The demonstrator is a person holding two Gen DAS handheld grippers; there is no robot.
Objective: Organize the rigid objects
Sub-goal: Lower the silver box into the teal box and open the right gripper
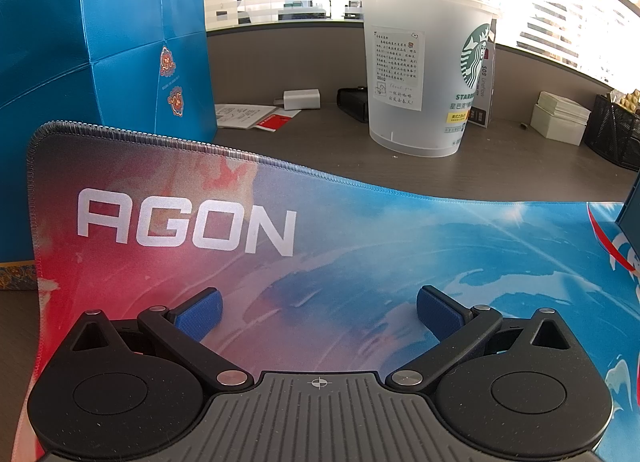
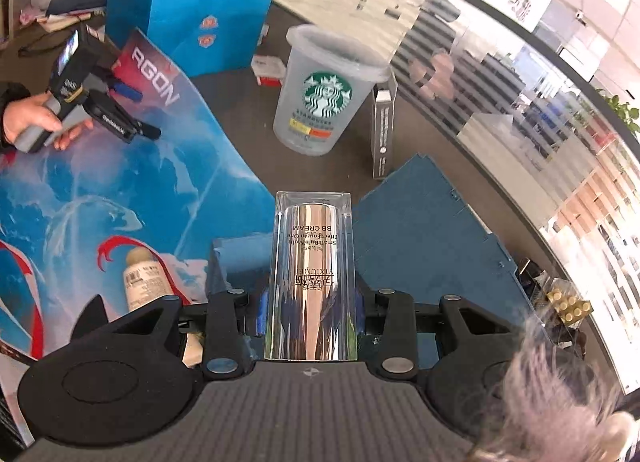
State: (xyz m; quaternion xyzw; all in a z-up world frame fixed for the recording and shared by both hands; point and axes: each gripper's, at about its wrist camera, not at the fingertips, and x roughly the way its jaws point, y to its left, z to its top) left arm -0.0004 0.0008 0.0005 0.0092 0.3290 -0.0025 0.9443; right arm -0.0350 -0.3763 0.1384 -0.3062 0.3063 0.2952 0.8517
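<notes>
Clamping a clear-cased silver BB cream tube [image 2: 312, 282], the right gripper [image 2: 310, 314] has its blue pads pressed on both long sides of the case, which lies along the fingers and sticks out past them, held off the desk. Below it sits a dark blue box [image 2: 432, 229] with its flaps spread, near the mat's right edge. A small cream bottle [image 2: 142, 282] lies on the mat [image 2: 120, 189] just left of the box.

The left gripper [image 1: 318, 316] hovers over the mat's left end by the AGON print, its jaws wide apart with nothing between them; in the right wrist view a hand [image 2: 36, 121] grasps its grey handle.

Behind the mat, toward the desk's back edge, a blue paper bag [image 1: 100, 45] stands at the mat's back left corner. A frosted Starbucks cup [image 1: 424, 73] stands upright on the bare desk [image 1: 320, 149], well apart from the bag, with a slim grey carton [image 2: 382, 129] just beside it. A white charger [image 1: 300, 99] and some leaflets [image 1: 252, 116] lie between bag and cup.
</notes>
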